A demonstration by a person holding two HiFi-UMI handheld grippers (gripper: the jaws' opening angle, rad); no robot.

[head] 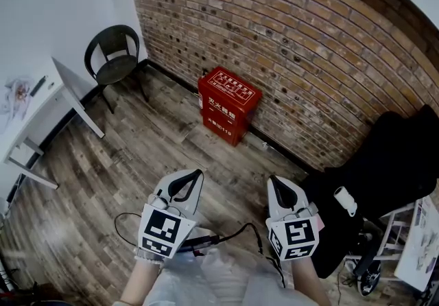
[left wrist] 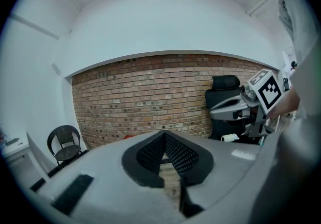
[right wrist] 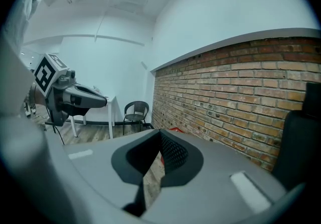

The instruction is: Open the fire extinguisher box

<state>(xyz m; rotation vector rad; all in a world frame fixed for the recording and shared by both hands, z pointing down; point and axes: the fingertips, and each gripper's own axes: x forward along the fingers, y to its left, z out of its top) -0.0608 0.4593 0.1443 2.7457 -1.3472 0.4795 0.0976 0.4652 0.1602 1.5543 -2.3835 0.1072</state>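
The red fire extinguisher box stands on the wood floor against the brick wall, lid down, white lettering on its top and front. Both grippers hang low, near my body and well short of the box. My left gripper has its tips together with nothing between them. My right gripper is likewise shut and empty. In the left gripper view the jaws meet at the tip, and a sliver of the red box shows past them. The right gripper view shows its jaws closed, the red box just beyond.
A black chair sits in the far left corner beside a white table. A black office chair stands at the right by the wall. A dark cable lies on the floor near my feet.
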